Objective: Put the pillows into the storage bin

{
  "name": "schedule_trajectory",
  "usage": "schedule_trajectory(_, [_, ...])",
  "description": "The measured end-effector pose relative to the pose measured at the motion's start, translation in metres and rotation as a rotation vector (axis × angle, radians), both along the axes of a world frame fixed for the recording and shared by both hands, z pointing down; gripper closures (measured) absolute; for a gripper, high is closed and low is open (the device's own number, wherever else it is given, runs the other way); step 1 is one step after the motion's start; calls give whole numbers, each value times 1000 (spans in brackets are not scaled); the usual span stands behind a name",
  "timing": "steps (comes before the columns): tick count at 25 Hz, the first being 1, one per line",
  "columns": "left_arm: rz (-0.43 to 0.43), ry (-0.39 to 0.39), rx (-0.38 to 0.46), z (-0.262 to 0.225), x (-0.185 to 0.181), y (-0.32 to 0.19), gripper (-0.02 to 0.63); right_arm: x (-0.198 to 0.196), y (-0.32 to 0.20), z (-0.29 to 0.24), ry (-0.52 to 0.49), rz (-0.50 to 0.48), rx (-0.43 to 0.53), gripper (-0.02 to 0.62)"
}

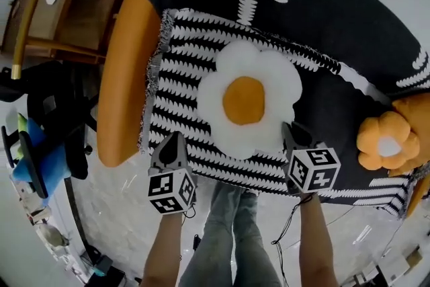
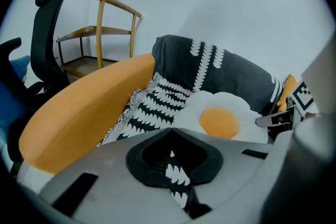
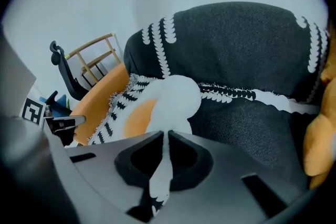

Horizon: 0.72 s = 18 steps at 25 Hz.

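Observation:
A black-and-white striped pillow [image 1: 181,77] with a fringed edge lies on the sofa seat. On top of it rests a white flower pillow [image 1: 245,101] with an orange centre. My left gripper [image 1: 173,141] is shut on the striped pillow's near edge; striped fabric shows between the jaws of this gripper [image 2: 170,157]. My right gripper [image 1: 290,131] is shut on the same near edge, right beside a white petal; white and striped cloth runs through this gripper [image 3: 164,139]. A small orange flower pillow [image 1: 383,141] sits at the right. No storage bin is in view.
The sofa has an orange arm [image 1: 124,77] on the left and a dark grey patterned back cushion [image 1: 322,3]. A wooden chair [image 1: 54,3] and a black office chair [image 1: 54,104] stand left of the sofa. The person's legs [image 1: 228,238] are below the grippers.

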State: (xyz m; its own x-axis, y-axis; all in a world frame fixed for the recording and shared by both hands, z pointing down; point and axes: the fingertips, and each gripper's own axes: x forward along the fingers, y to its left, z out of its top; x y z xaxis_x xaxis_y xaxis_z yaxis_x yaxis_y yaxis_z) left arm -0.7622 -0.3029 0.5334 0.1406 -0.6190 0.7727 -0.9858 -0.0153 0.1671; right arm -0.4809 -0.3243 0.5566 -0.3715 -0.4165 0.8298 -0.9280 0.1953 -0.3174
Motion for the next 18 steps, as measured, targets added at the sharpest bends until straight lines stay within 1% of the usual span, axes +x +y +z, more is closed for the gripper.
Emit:
schedule_trajectory(4, [-40,16,58,-43,-12,-9,595,-13,-5,-41,-7,-4,34,581])
schedule_trajectory(6, [-53,27,86,-66,-10,-12,595,-13,-8,-63,-7,-10,60,581])
schedule_trajectory(9, [-27,32,119,-95,8,-15,595,-3,-11,-95,-7,-10,110,581])
schedule_trajectory(13, [13,46,125,-133,26,1,595,9,3,-145,23,-16,151,581])
schedule_trajectory(16, [55,70,130,-159,43,10,595,26,16,-185,42,17,186,581])
schedule_trajectory(18, [85,85,135,-177,61,19,595,44,29,-213,44,51,201,581])
